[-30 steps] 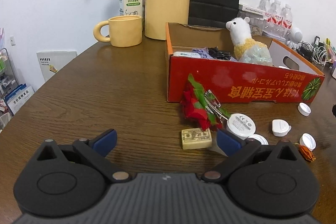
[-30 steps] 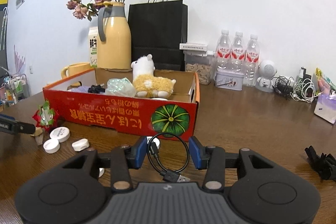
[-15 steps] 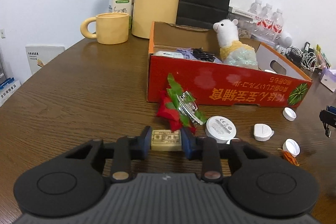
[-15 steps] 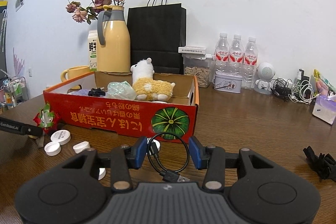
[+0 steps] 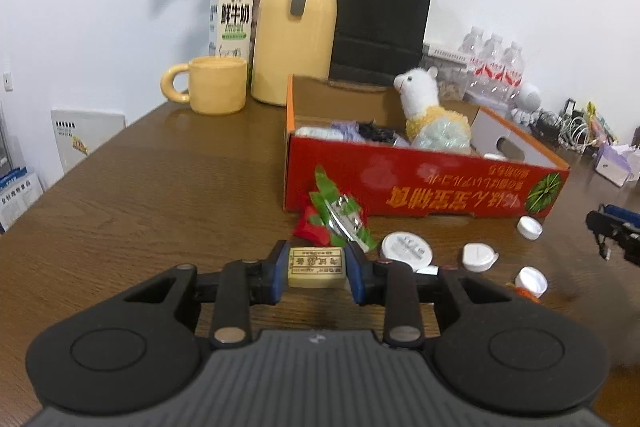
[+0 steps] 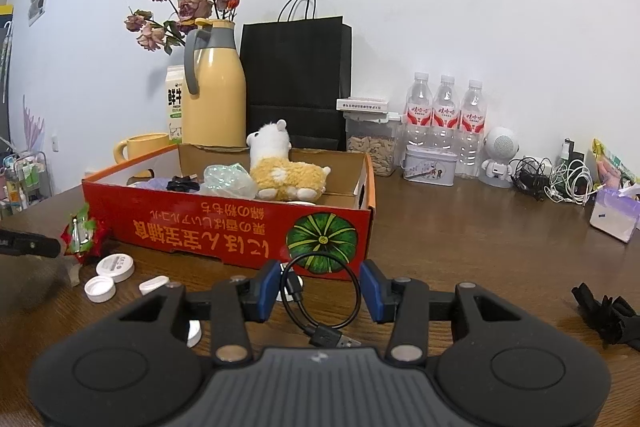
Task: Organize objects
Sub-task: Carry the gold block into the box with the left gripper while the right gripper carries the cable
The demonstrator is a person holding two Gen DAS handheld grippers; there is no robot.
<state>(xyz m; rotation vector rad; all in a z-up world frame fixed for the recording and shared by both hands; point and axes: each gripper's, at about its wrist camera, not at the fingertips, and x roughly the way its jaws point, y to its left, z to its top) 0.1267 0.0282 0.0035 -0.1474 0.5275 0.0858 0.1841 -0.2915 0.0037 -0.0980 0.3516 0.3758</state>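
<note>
Since a second ago the left gripper (image 5: 317, 277) has clamped the tan eraser block (image 5: 317, 266), low centre of frame. Right gripper (image 6: 320, 290) pinches a looped black USB cable (image 6: 320, 297). Lift clear over the red carton's (image 5: 420, 187) front wall before releasing inside.

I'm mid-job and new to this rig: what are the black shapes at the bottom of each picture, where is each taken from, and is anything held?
There is no robot arm: a person holds a two-finger gripper in each hand, each with a camera looking along its fingers.

Left view: the left gripper is shut on a small tan block.

Right view: the right gripper has a looped black cable between its blue pads.

On the table stand a red box with a plush alpaca in it, and white caps in front.
</note>
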